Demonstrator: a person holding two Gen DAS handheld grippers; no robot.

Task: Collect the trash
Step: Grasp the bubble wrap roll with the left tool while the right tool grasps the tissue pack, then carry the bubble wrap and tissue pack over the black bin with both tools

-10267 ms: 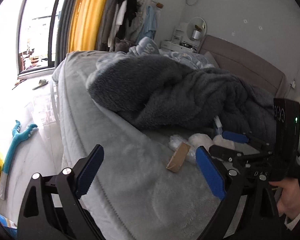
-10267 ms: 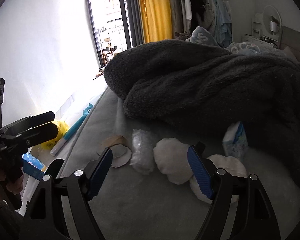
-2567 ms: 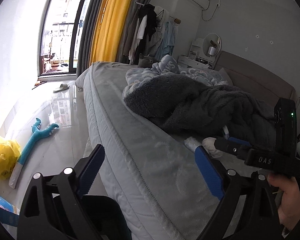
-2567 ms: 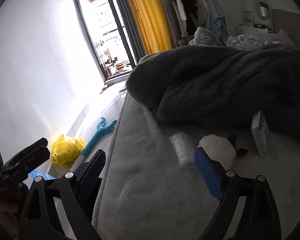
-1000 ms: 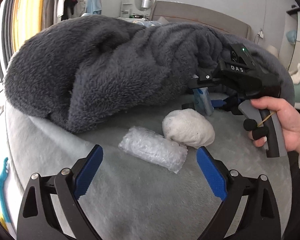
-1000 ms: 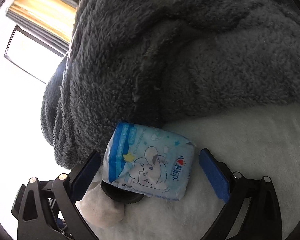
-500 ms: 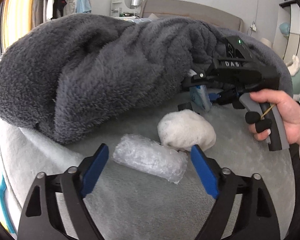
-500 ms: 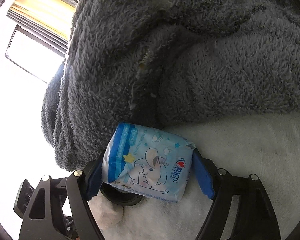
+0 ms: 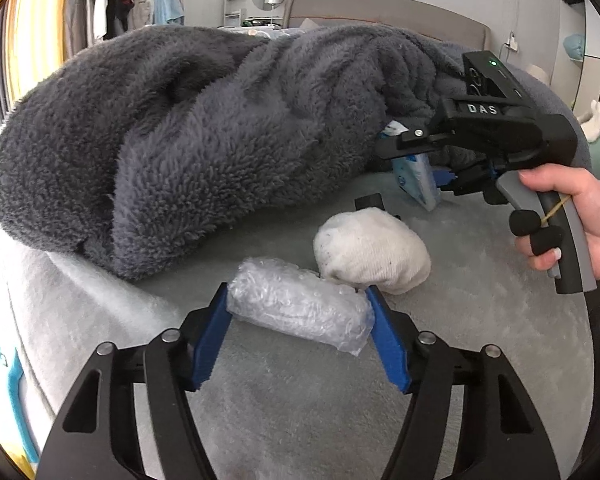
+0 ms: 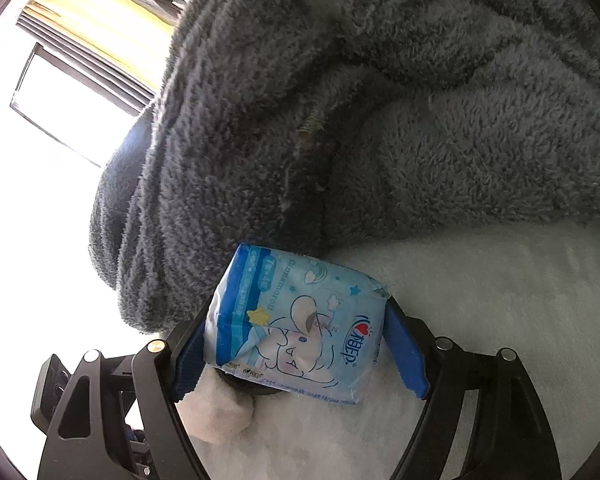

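- Left wrist view: the left gripper [image 9: 300,334] has its blue pads pressed against both ends of the bubble-wrap roll [image 9: 300,312], which lies on the grey bed cover [image 9: 300,408].
- Just beyond the roll, touching its far right end, sits a white sock ball [image 9: 370,250].
- A dark fleece blanket [image 9: 188,132] walls off the far and left sides; bare cover lies near and to the right.
- The mattress edge [image 9: 36,320] drops away at the left.
- Right wrist view: the right gripper [image 10: 296,340] clamps the blue tissue pack [image 10: 296,328], whose far edge touches the blanket [image 10: 380,120].
- Pale cover [image 10: 500,320] stretches open to the right.
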